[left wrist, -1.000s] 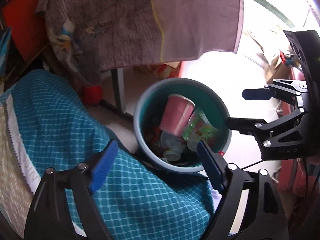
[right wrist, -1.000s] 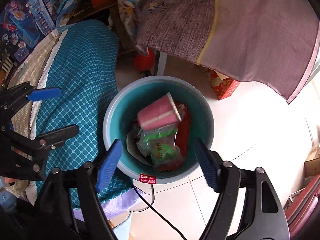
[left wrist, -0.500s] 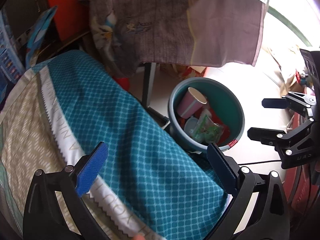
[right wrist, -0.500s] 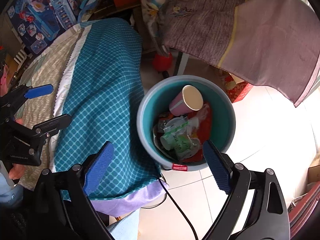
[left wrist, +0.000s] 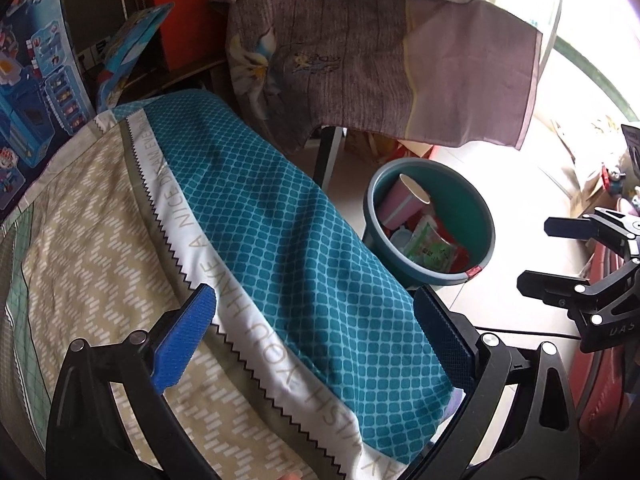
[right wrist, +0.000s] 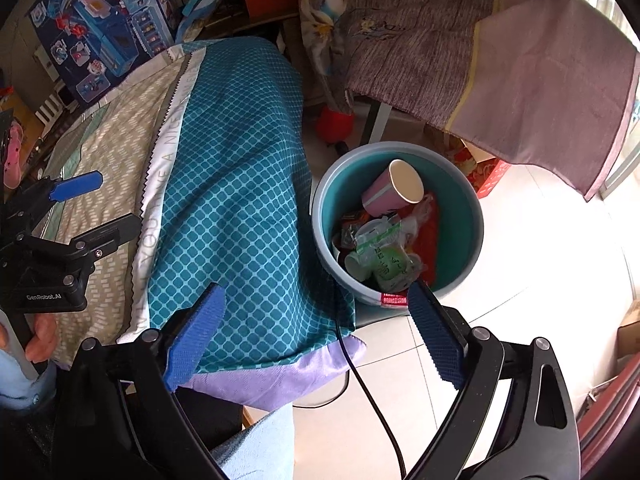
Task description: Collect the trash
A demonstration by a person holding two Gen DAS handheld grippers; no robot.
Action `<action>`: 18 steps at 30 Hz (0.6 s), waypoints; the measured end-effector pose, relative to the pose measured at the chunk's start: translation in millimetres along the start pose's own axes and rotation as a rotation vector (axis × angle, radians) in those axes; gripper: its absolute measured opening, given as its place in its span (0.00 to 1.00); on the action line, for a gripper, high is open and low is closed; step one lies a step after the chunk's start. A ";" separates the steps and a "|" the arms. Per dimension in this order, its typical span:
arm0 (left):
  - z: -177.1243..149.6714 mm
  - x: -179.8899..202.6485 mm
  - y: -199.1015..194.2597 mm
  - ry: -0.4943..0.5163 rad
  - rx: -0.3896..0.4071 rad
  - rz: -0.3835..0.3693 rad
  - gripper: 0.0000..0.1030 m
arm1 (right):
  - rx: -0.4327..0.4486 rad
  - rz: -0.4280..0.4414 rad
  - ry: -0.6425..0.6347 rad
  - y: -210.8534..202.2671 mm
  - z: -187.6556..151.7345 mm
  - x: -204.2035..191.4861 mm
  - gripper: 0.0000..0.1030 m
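Both grippers are spread wide and hold nothing: the left gripper over the bed's teal quilt, the right gripper near the floor-standing bin, where a pink cup tops the wrappers.

I am seeing a smooth plastic bin holding a matt paper cup and a glossy, crinkled plastic wrapper. A woven cloth bedspread is looking soft and matt. The floor tiles are shining glossy. Both grippers' fingers are wearing ribbed blue pads on matt black plastic.
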State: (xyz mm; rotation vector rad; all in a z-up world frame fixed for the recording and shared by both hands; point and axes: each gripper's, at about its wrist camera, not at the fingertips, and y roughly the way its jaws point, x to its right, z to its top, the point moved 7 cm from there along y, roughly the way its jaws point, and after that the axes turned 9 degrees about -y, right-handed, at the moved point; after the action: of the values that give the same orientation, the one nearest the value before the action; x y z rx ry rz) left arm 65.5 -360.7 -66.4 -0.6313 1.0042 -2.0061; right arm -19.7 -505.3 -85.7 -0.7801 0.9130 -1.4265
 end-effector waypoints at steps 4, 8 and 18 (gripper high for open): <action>-4.9 -1.6 -4.9 -0.009 0.001 0.001 0.96 | 0.005 -0.006 0.024 -3.4 -6.3 -2.1 0.86; -6.8 -3.7 -9.0 -0.017 0.006 -0.002 0.96 | -0.016 -0.004 0.047 -1.3 -14.7 -5.0 0.86; -10.7 -6.3 -12.2 -0.027 0.006 0.004 0.96 | -0.038 -0.031 0.024 3.0 -21.9 -7.5 0.86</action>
State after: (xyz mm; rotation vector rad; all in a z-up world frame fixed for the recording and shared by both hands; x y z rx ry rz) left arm 56.3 -346.3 -63.0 -0.6507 0.9829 -1.9914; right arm -37.1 -496.0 -98.0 -0.8101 0.9530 -1.4515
